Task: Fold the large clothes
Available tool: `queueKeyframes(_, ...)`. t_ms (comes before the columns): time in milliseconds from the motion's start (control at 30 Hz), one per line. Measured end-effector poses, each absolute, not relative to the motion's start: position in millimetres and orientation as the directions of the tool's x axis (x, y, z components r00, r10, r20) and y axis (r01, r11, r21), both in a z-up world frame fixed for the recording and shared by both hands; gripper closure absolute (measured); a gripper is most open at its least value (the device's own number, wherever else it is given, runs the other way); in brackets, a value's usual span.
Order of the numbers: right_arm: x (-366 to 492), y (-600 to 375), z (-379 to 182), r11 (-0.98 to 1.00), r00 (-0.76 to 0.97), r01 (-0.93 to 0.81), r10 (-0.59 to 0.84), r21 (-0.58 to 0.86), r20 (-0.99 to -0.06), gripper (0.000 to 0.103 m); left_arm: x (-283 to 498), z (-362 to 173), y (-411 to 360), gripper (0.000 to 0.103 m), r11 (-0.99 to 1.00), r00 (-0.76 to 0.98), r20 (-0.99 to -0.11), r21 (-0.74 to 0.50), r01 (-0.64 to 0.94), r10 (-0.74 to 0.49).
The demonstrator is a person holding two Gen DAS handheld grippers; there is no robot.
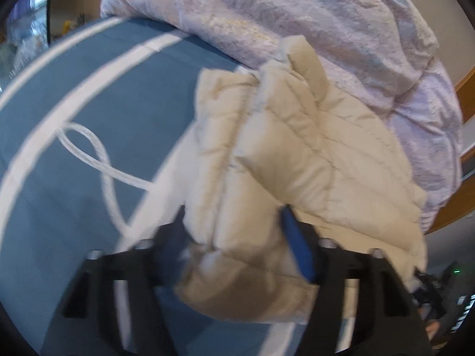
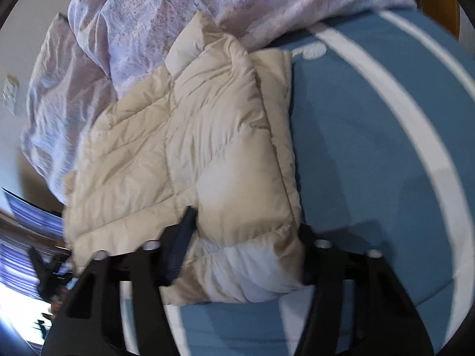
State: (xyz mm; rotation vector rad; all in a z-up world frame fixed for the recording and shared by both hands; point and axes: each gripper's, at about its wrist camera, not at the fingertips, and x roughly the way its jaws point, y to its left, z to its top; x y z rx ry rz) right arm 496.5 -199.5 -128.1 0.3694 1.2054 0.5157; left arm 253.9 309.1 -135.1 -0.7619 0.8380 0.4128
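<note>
Jacket (image 1: 285, 160): cream, puffy, folded on the blue bed (image 1: 59, 207).
Left claw (image 1: 237, 255): clamps its near edge, 6 o'clock.
Right claw (image 2: 246, 255): likewise.

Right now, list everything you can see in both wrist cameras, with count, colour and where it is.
Puffer jacket: one, cream, folded on the bed, near corners between both grippers' fingers.
Bedsheet: one, blue with white stripes, under the jacket.
Comforter: one, pale lavender, bunched at the far side of the bed, touching the jacket.
Cord: one, white, looped on the sheet left of the jacket.
Left gripper: black with blue pads, shut on the jacket's near edge.
Right gripper: black, shut on the jacket's other near corner.
</note>
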Motion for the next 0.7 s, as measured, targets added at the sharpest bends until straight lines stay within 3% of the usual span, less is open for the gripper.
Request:
queueKeyframes(133, 490, -207, -123, 0.773, 0.261, -0.163, 0.633, 0.613, -0.729, 0.079, 250, -132, 309, 0.077, 0.661, 0.641, -0.767, -0.468, -0.586, 0.026)
queueKeyframes(233, 479, -206, -110, 0.761, 0.280, -0.195, 0.648, 0.619, -0.708, 0.083, 238, -121, 310, 0.085, 0.663, 0.667, -0.745, -0.486, -0.570, 0.027)
queueKeyframes(700, 400, -206, -85, 0.735, 0.232, -0.275, 0.676, 0.620, -0.700, 0.085, 141, -104, 314, 0.086, 0.681, 0.683, -0.730, -0.486, -0.547, 0.028)
